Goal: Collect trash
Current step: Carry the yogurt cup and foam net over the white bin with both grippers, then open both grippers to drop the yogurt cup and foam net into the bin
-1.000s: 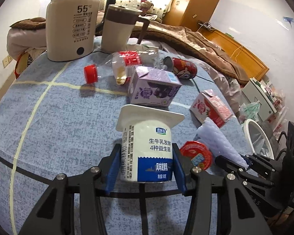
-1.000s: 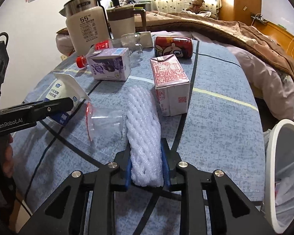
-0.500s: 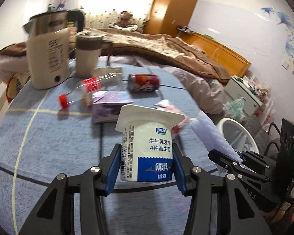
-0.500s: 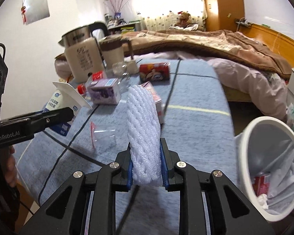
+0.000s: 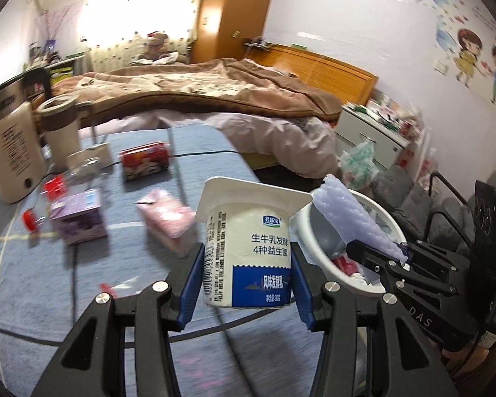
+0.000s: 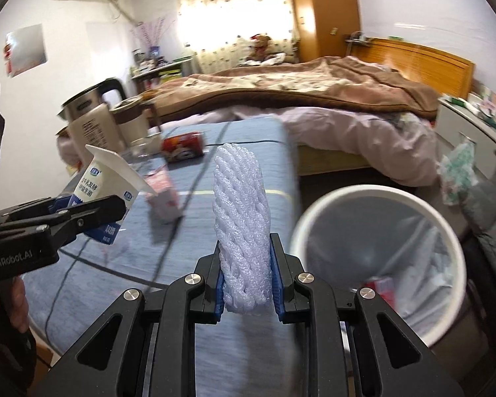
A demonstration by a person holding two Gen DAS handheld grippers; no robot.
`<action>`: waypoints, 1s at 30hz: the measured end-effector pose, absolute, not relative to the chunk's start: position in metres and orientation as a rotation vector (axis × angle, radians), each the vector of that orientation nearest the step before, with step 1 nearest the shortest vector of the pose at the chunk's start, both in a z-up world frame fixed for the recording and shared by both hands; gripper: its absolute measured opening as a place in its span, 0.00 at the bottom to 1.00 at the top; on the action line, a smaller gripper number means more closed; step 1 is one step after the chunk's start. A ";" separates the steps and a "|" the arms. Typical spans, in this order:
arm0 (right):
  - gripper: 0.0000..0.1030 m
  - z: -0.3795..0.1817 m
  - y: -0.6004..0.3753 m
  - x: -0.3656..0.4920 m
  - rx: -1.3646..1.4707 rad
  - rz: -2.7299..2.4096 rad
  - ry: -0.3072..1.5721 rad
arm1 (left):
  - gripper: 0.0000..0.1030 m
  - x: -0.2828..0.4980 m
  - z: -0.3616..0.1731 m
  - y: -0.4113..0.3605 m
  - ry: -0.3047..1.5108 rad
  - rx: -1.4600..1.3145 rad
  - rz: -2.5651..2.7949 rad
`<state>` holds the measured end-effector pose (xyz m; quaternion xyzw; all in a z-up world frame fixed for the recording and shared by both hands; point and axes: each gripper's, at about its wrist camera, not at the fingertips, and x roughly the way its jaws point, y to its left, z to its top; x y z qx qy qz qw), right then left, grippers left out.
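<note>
My left hand-held gripper (image 5: 248, 281) is clamped on a white plastic yogurt cup with a blue band and a wide square rim (image 5: 251, 251), held upright between the blue pads (image 5: 192, 281). My right hand-held gripper (image 6: 244, 281) is squeezed together on a white foam fruit net, a ribbed sleeve (image 6: 243, 228) that stands up out of the jaws.

Just to the right of the foam net, and lower, stands the round white trash bin lined with a clear bag (image 6: 446, 228), with a red wrapper (image 6: 382, 289) already lying inside. From the left gripper the bin sits just right of the cup, behind the right gripper's tips.

Ahead and to the left of both grippers lies the blue cloth-covered desk (image 5: 43, 284). On it I see 1 pink milk carton (image 5: 167, 220), 1 purple carton (image 5: 79, 221), 1 red drink can on its side (image 5: 145, 163), a cream electric kettle (image 5: 10, 158) and a cream lidded jug (image 5: 61, 135) at the far edge.
</note>
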<state>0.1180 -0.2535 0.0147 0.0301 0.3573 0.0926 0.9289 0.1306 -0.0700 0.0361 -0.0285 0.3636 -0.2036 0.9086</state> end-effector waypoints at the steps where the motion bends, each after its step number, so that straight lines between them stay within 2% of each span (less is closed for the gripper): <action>1: 0.23 0.014 -0.260 0.117 0.066 0.175 0.734 | 0.50 0.131 0.035 -0.078 0.752 -0.054 -0.433; 17: 0.23 -0.014 -0.356 0.114 0.116 -0.062 0.800 | 0.50 0.136 0.018 -0.191 0.791 0.039 -0.585; 28: 0.24 -0.043 -0.387 0.133 0.138 -0.115 0.887 | 0.50 0.152 -0.005 -0.230 0.879 0.057 -0.617; 30: 0.26 -0.045 -0.388 0.135 0.128 -0.119 0.901 | 0.54 0.154 -0.007 -0.232 0.892 0.044 -0.620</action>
